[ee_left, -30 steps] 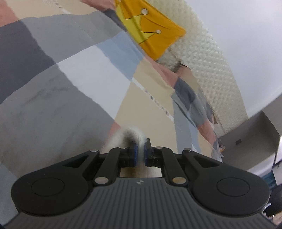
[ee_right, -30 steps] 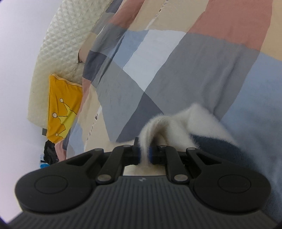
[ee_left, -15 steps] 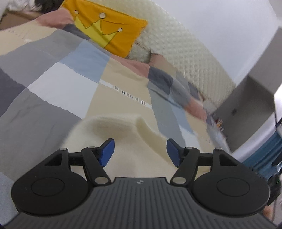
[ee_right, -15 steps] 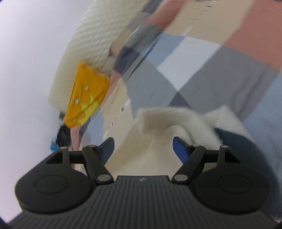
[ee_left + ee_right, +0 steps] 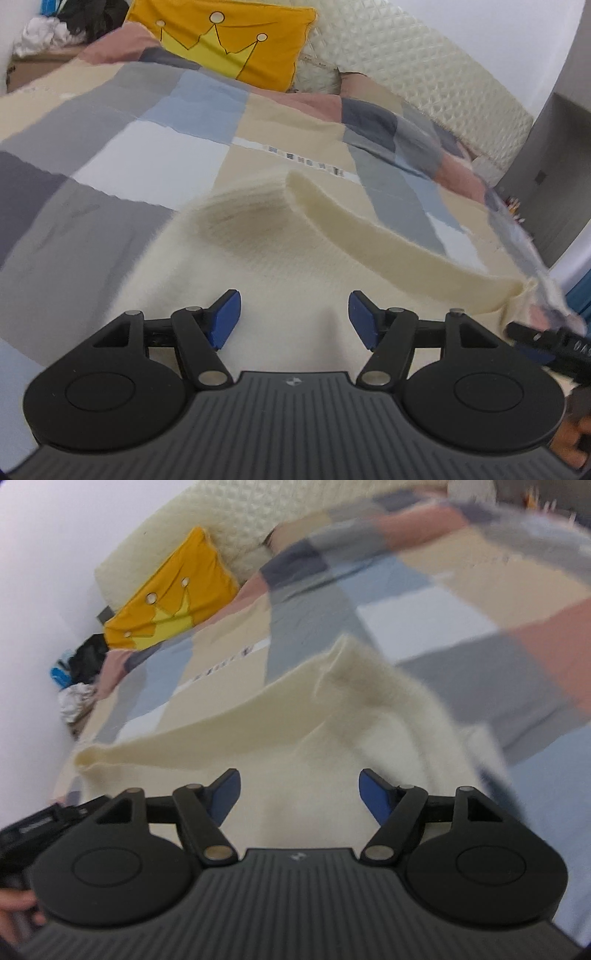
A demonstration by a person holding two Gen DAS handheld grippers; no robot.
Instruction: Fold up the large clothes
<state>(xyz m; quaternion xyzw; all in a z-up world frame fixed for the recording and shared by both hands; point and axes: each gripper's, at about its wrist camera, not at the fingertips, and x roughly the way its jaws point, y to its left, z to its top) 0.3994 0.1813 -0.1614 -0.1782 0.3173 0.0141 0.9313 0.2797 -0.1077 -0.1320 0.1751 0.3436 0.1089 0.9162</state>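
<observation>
A cream knitted sweater [image 5: 266, 258] lies on the patchwork bedspread, with a folded band [image 5: 369, 236] running to the right. It also shows in the right wrist view [image 5: 332, 738], with a dark blue part at its right edge. My left gripper [image 5: 294, 319] is open and empty just above the cream knit. My right gripper [image 5: 300, 796] is open and empty above the same sweater. The other gripper's black body shows at the right edge of the left wrist view [image 5: 554, 343] and at the left edge of the right wrist view [image 5: 33, 823].
The patchwork bedspread [image 5: 110, 155] covers the bed. A yellow crown pillow [image 5: 229, 40] leans on the quilted cream headboard [image 5: 424, 70]. A pile of dark and white things [image 5: 81, 672] sits beside the bed. A grey cabinet [image 5: 554, 184] stands to the right.
Both grippers were shut on the sweater one second ago. Both have opened and let it go, then drawn back, and the sweater now lies spread on the bed.
</observation>
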